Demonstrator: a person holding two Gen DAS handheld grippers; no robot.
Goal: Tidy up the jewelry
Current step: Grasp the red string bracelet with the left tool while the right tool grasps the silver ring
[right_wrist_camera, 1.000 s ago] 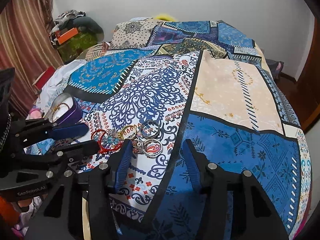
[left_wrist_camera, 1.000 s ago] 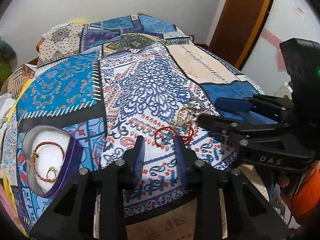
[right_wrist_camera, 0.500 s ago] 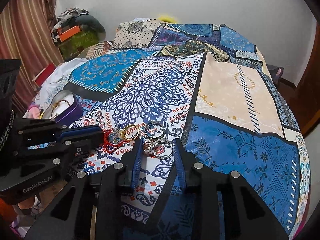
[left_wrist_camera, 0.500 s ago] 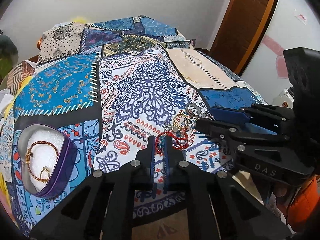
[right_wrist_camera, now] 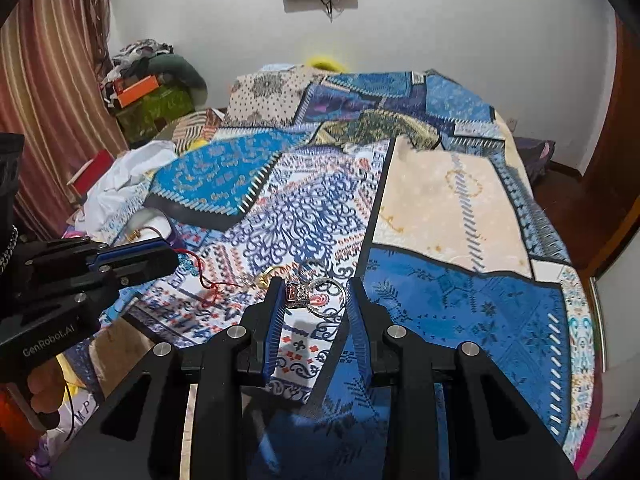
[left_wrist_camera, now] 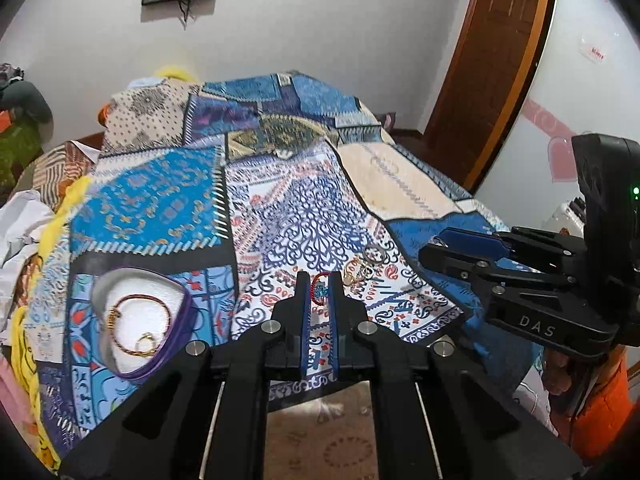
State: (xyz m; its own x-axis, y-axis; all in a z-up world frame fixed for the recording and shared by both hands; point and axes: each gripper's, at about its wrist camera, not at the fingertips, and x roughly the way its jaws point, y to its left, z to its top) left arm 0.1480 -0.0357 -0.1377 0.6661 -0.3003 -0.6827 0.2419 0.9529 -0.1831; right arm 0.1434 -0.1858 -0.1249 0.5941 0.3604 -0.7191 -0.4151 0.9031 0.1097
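My left gripper (left_wrist_camera: 319, 280) is shut on a red string bracelet (left_wrist_camera: 320, 290) with a blue bead, lifted just off the patterned bedspread (left_wrist_camera: 304, 216). In the right wrist view the red string (right_wrist_camera: 202, 278) dangles from the left gripper (right_wrist_camera: 172, 254). My right gripper (right_wrist_camera: 315, 284) is shut on a silver stone-set bangle (right_wrist_camera: 320, 294), also raised off the cloth. A gold ring (right_wrist_camera: 270, 272) and other rings (left_wrist_camera: 362, 268) still lie on the bed. The purple heart-shaped jewelry box (left_wrist_camera: 184, 320) sits open at the left, holding a gold bracelet (left_wrist_camera: 120, 320) and a ring.
The right gripper (left_wrist_camera: 434, 246) juts in from the right in the left wrist view. White cloth (right_wrist_camera: 120, 184) and clutter lie off the bed's left side. A wooden door (left_wrist_camera: 492, 72) stands at the right, and the floor shows below the bed's near edge.
Both grippers closed, the left on the red string bracelet and the right on the silver bangle, then rose off the bed with them. The bed looks farther below now.
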